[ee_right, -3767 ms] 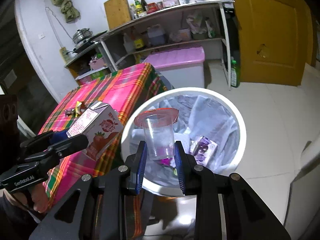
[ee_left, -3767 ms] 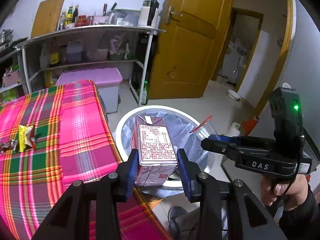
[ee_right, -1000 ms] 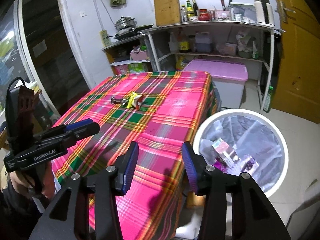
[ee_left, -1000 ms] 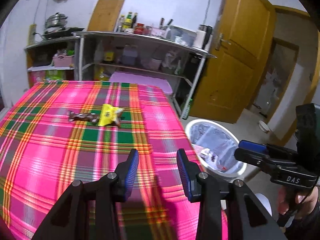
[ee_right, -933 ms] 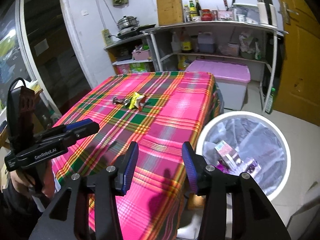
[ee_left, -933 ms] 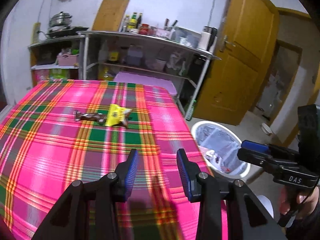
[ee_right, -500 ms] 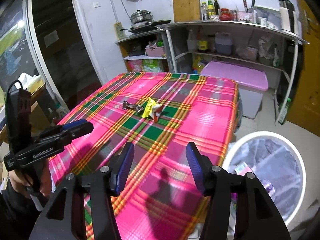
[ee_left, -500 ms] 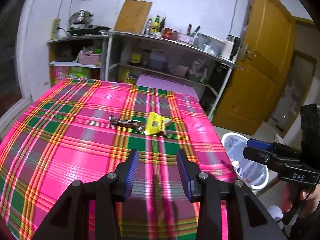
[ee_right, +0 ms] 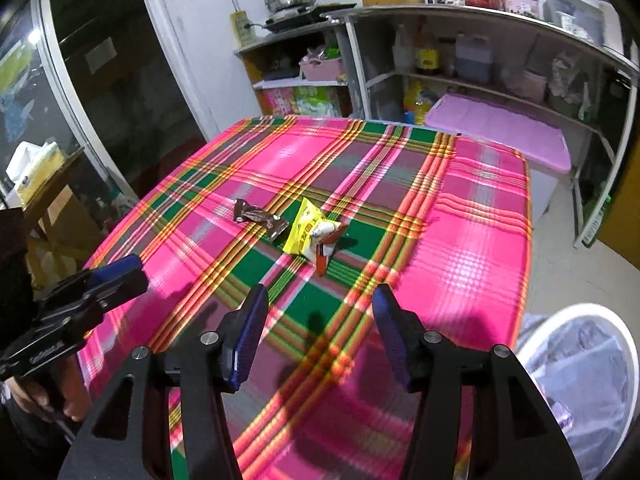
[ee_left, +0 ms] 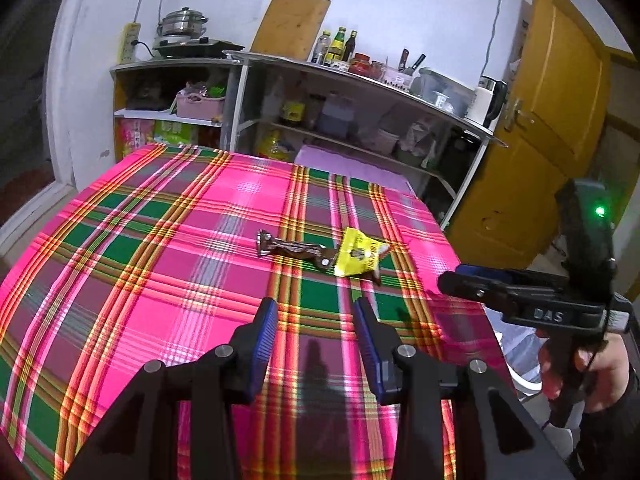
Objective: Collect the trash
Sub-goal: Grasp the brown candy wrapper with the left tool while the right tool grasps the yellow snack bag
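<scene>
A crumpled yellow wrapper lies mid-table on the pink plaid cloth. A brown wrapper lies just left of it, and a red-and-white scrap touches its right side. My left gripper hovers open and empty over the cloth, short of the wrappers. My right gripper is also open and empty, its jaws set wider, pointing at the yellow wrapper. Each gripper shows in the other's view: the right one, the left one.
A white trash bin with a grey liner stands on the floor off the table's right corner. Behind the table are metal shelves with bottles and pots, a purple-lidded box and a yellow door. A hand holds the right gripper.
Both grippers held trash over the bin at first, a carton and a cup; now they are empty. They have swung from the bin across the table toward the wrappers. The right jaws stand wider.
</scene>
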The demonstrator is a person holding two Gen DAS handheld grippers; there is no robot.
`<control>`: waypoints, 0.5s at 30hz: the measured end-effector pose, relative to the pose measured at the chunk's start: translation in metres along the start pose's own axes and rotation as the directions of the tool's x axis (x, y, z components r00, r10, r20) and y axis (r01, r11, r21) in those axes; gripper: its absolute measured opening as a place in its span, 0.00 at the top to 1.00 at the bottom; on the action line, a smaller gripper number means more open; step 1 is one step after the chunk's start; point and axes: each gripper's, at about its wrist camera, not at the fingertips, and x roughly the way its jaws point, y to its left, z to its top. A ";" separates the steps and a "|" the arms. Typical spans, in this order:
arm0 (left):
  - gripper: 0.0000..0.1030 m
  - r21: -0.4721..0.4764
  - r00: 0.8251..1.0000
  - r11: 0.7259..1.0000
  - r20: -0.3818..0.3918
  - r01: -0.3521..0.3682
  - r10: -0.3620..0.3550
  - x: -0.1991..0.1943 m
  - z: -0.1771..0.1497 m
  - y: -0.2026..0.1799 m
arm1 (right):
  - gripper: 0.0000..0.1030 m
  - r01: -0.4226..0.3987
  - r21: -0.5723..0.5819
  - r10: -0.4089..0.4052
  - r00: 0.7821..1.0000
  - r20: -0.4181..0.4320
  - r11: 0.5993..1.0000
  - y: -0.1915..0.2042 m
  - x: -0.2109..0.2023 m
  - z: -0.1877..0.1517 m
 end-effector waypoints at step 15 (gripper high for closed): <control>0.62 -0.037 1.000 0.999 -0.009 0.003 -0.003 0.014 0.003 0.029 | 0.46 -0.008 0.022 0.010 0.997 -0.071 1.000 -0.004 0.067 0.033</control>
